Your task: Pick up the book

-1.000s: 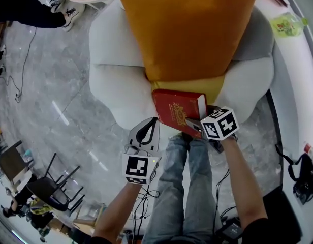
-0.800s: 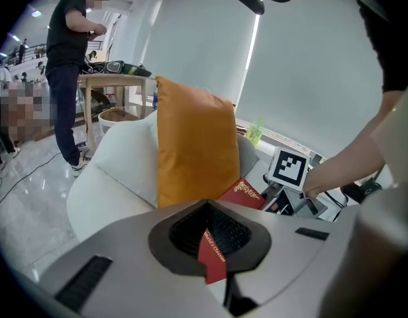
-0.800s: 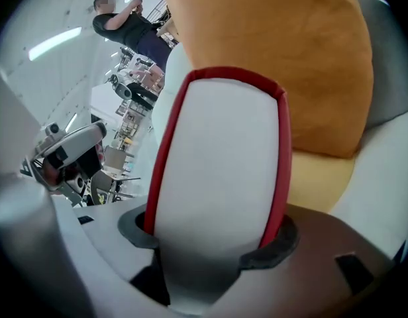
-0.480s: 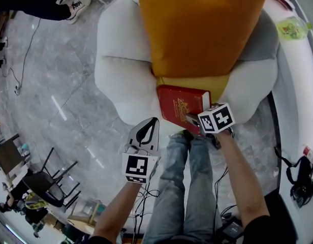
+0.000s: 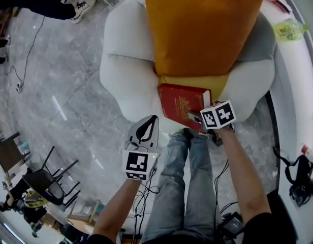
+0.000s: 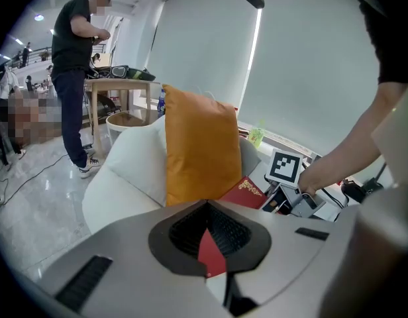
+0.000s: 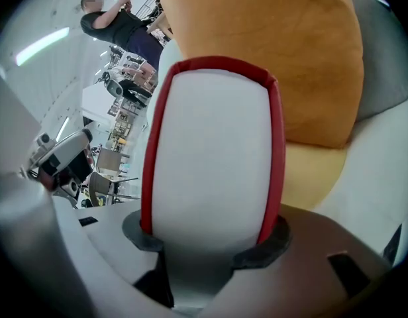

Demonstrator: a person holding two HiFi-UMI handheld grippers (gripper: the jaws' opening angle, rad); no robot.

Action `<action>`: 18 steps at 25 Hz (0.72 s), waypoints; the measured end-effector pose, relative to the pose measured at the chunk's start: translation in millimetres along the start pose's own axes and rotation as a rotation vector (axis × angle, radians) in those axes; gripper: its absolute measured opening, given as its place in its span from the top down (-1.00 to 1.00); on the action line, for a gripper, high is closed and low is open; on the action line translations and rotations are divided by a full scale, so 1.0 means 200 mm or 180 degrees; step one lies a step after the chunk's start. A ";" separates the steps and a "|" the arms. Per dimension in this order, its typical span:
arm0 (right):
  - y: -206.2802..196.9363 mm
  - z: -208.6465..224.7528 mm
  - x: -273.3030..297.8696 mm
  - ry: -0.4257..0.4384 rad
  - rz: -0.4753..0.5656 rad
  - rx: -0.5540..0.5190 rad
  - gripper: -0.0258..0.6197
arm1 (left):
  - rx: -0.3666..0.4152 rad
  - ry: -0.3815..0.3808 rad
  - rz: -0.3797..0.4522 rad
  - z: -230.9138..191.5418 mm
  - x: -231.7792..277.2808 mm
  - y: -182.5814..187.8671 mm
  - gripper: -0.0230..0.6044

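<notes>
The red book (image 5: 178, 105) lies cover-up at the front of the white armchair (image 5: 123, 70) seat, mid-frame in the head view. Its long axis runs from the orange cushion (image 5: 202, 29) down toward the person. The right tool (image 5: 196, 120) hides its lower right corner. That tool's jaws have just been closing and now clamp the covers, its forearm reaching up from lower right. The left tool (image 5: 154, 121), jaws together and empty, hangs left of the book.
</notes>
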State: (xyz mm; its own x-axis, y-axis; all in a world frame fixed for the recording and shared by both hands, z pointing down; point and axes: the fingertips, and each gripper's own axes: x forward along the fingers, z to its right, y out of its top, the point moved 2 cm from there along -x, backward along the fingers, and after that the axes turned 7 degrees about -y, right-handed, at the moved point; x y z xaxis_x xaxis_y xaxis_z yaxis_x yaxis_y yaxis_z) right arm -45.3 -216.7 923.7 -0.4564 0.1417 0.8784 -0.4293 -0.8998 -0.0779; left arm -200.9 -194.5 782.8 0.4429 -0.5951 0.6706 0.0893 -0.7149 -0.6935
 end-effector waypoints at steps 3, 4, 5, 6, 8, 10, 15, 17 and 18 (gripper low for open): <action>0.05 0.00 -0.10 0.0131 0.0169 0.0208 0.15 | 0.0017 0.0023 0.0019 0.00 -0.03 0.04 0.91; 0.08 0.00 -0.15 0.0180 0.0240 0.0310 0.15 | 0.0024 0.0026 0.0031 0.00 -0.04 0.06 0.91; 0.10 0.00 -0.19 0.0221 0.0307 0.0387 0.15 | 0.0033 0.0026 0.0043 0.01 -0.05 0.08 0.91; 0.13 -0.01 -0.24 0.0252 0.0368 0.0430 0.15 | 0.0045 0.0025 0.0056 0.02 -0.07 0.10 0.91; 0.18 -0.03 -0.35 0.0288 0.0467 0.0441 0.15 | 0.0074 0.0018 0.0085 0.03 -0.10 0.15 0.91; 0.21 -0.07 -0.45 0.0316 0.0546 0.0420 0.15 | 0.0120 -0.0002 0.0087 0.06 -0.14 0.20 0.91; 0.31 -0.16 -0.69 0.0418 0.0806 0.0372 0.15 | 0.0239 0.0018 0.0148 0.06 -0.21 0.34 0.91; 0.32 -0.20 -0.75 0.0519 0.0859 0.0361 0.15 | 0.0243 0.0043 0.0161 0.04 -0.24 0.38 0.91; 0.30 -0.23 -0.79 0.0567 0.0871 0.0372 0.15 | 0.0249 0.0043 0.0144 0.05 -0.27 0.38 0.91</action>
State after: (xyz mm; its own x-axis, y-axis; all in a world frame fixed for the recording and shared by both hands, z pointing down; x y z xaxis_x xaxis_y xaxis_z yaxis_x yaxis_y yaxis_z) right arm -35.2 -274.4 758.6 -0.6756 -0.0508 0.7355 -0.1847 -0.9542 -0.2355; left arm -208.4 -213.8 691.0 0.4359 -0.6315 0.6413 0.1391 -0.6567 -0.7412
